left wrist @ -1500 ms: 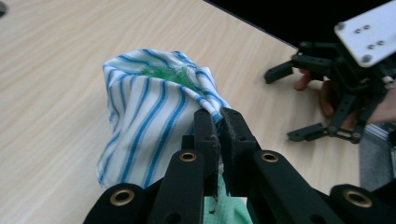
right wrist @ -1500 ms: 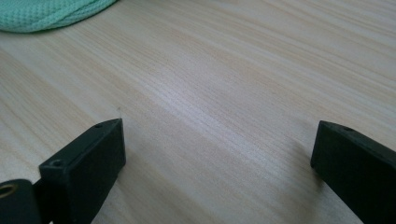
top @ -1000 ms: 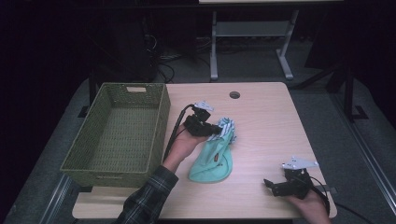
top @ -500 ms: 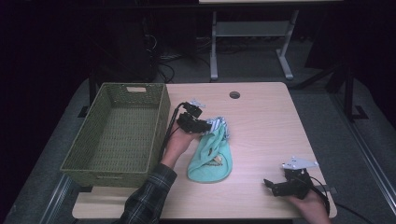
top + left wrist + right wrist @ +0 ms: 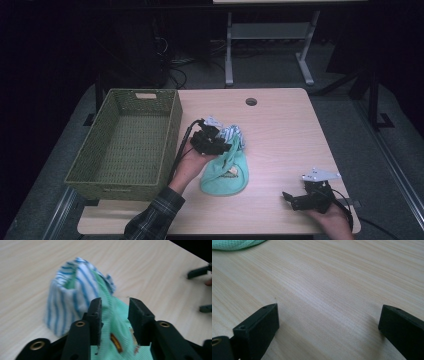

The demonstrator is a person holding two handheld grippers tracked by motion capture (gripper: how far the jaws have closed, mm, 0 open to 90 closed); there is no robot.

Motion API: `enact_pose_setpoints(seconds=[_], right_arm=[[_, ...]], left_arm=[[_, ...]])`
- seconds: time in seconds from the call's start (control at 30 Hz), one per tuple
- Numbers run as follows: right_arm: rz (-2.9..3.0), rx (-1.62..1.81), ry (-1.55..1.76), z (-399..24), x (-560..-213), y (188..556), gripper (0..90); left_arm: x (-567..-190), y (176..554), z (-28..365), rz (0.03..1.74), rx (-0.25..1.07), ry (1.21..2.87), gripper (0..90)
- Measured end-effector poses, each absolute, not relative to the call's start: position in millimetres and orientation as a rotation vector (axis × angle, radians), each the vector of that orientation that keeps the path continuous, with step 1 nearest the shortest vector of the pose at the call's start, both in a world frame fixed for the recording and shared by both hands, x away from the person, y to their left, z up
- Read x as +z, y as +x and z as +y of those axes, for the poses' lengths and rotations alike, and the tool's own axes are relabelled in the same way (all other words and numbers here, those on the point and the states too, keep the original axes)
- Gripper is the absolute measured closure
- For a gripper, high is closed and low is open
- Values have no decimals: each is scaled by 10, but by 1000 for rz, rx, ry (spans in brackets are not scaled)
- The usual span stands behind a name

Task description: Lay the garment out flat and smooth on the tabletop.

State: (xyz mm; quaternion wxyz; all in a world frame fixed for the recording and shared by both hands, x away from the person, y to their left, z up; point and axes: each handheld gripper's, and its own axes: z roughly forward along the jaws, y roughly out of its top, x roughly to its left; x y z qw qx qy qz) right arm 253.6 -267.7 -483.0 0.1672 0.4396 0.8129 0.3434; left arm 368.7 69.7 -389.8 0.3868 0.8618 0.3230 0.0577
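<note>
While the mint-green cloth [image 5: 117,327] lies in a rumpled heap between the jaws of the left claw [image 5: 114,311], the pads stand a little apart from it, and those jaws have just been closing after a wider opening; whether either pad already presses the fabric is hard to say through the blur. Just beyond that claw's tips, a blue-and-white striped cloth [image 5: 67,295] bunches into a soft, upright fold, touching the green one. Both look like thin knit or terry, limp and easily gathered. Judging by this, the work is early: nothing is lifted, and the woven green basket [image 5: 165,125] beside the left claw sits empty, its rectangular walls of coarse wicker. Well apart, the right claw [image 5: 327,322] rests with jaws wide open on nothing, low over the pale wood-grain counter [image 5: 337,277].
</note>
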Motion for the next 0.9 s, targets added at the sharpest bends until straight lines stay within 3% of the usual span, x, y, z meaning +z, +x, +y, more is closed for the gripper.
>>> enact_pose_setpoints(seconds=[0.13, 0.27, 0.67, 0.9], right_arm=[[2314, 977, 1251, -2677, -4830, 2536, 27], [2314, 977, 1251, -2677, -4830, 2536, 27], [2313, 978, 1251, -2677, -4830, 2536, 27], [2313, 978, 1251, -2677, -4830, 2536, 27]], left_arm=[[-3961, 3611, 603, 766, 83, 2222, 811], [-4094, 3556, 427, 732, 39, 2268, 889], [-4532, 3635, 111, 715, 43, 2391, 894], [-4573, 3548, -27, 646, -6, 2403, 895]])
